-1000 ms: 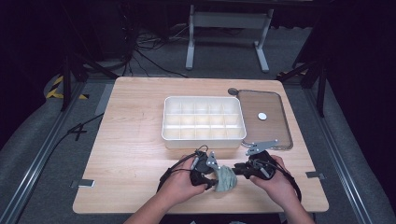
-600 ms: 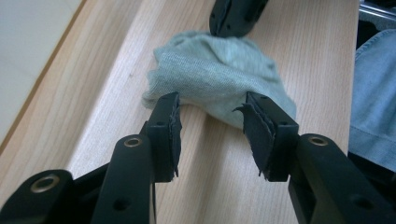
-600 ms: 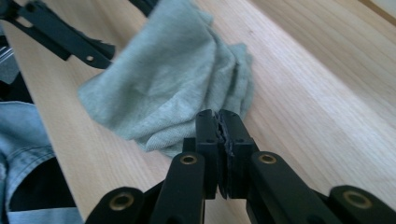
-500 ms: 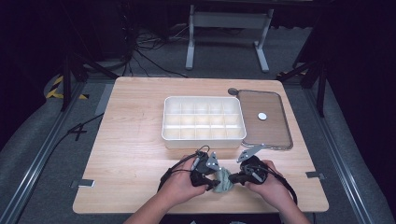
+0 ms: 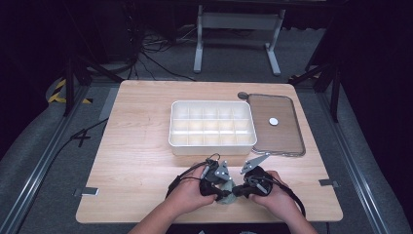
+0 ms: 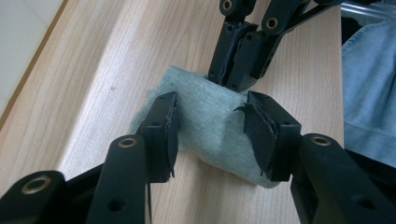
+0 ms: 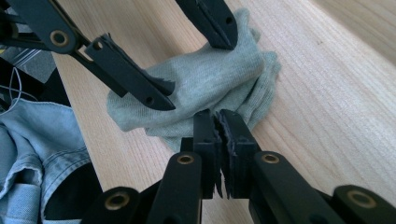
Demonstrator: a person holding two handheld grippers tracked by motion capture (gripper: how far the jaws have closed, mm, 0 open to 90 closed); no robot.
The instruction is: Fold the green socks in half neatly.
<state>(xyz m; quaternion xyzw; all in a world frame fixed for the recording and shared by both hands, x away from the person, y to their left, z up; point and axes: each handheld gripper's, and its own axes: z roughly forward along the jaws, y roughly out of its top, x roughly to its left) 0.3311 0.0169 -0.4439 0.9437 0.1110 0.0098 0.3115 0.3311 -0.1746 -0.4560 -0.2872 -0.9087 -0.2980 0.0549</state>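
Soft grey-green knitted cloth (image 6: 210,121), bunched into a lump, lies at the wooden counter's (image 5: 136,161) six o'clock edge. Left hand-held gripper (image 6: 212,128) straddles it, jaws apart; right hand-held gripper (image 7: 218,140) pinches its edge.

Pale grey-green knit cloth (image 6: 210,121), fine ribbed weave. Light wood-grain surface (image 5: 136,156), blond with faint darker streaks. Black left tool (image 6: 212,133) and black right tool (image 7: 217,140), brass-coloured rivets at the joints. Creamy white compartment box (image 5: 212,126) at centre. Brown tray (image 5: 287,134), silvery rim, small white disc (image 5: 273,121) on it. Faded blue denim (image 7: 28,140), frayed paler edges, near side. Grey floor (image 5: 44,136), yellow-black striped tape (image 5: 61,92) far left.
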